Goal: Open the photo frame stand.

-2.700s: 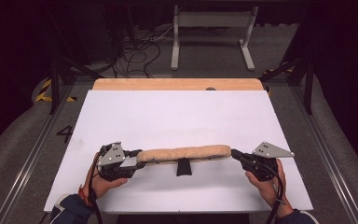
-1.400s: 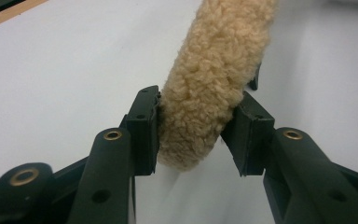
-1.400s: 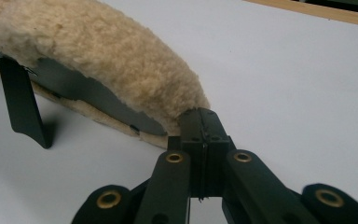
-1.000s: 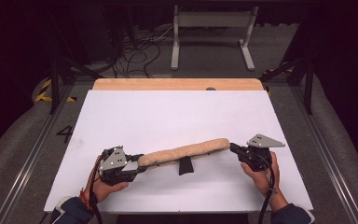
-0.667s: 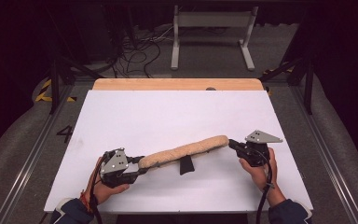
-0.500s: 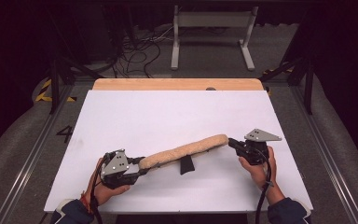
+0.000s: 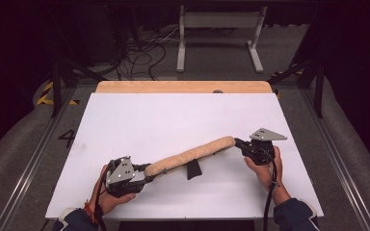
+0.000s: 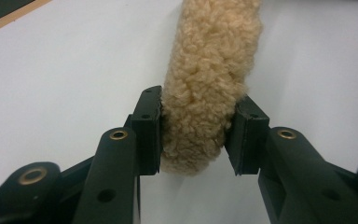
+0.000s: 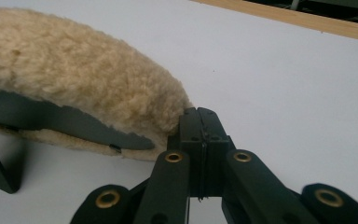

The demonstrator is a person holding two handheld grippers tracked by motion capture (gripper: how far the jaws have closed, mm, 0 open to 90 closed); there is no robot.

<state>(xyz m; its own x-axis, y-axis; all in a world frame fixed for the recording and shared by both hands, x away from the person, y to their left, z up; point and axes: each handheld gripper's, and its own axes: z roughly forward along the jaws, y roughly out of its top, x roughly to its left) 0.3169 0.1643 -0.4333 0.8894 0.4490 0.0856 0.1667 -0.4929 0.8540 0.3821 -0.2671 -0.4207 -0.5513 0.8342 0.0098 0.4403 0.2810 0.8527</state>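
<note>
Fingers of both grippers pinch the fleece pad's ends; lift evenly so neither end slips.

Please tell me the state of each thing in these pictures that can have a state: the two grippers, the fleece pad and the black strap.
left gripper: shut on the fleece pad, jaws pressing its end from both sides.
right gripper: jaws fully together at the pad's other end; whether they pinch it, I cannot tell.
fleece pad: stretched slantwise between both grippers.
black strap: hanging under the pad's middle.
</note>
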